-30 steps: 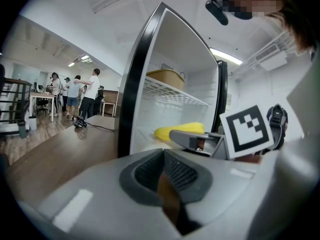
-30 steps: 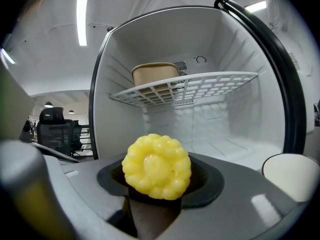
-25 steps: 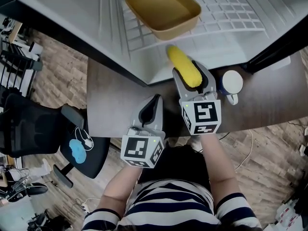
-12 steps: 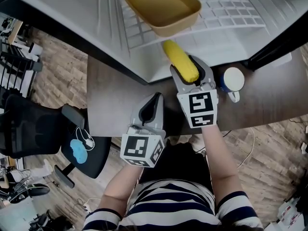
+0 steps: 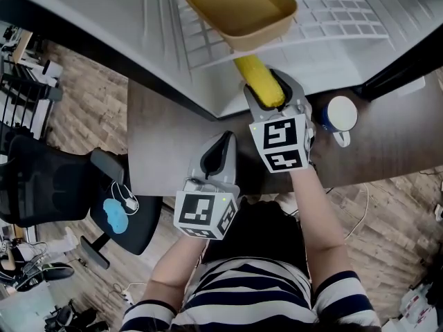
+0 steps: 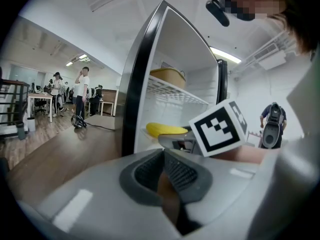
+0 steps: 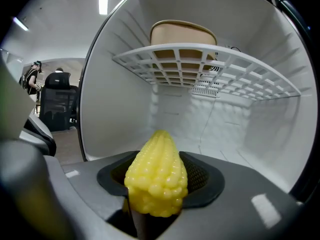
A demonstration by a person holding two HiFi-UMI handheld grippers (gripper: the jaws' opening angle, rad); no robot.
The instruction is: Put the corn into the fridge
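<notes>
Reaching forward from a bare forearm, the right tool point(image 5: 267, 90) clamps the corn point(image 5: 253, 74) between its jaws, thick end gripped, tapered tip pointing into the open fridge point(image 5: 332, 19). In the right gripper view the corn sits just at the fridge's mouth, below a white wire shelf point(image 7: 240, 69) that carries a tan tub point(image 7: 182, 34). The left tool point(image 5: 220, 151) is held back, nearer the body, over the brown table point(image 5: 163, 151), its jaws pressed together with nothing between them. A white mug point(image 5: 340, 115) stands on the table just right of the right tool. Each tool's cube bears black-and-white square markers; no readable writing shows.
</notes>
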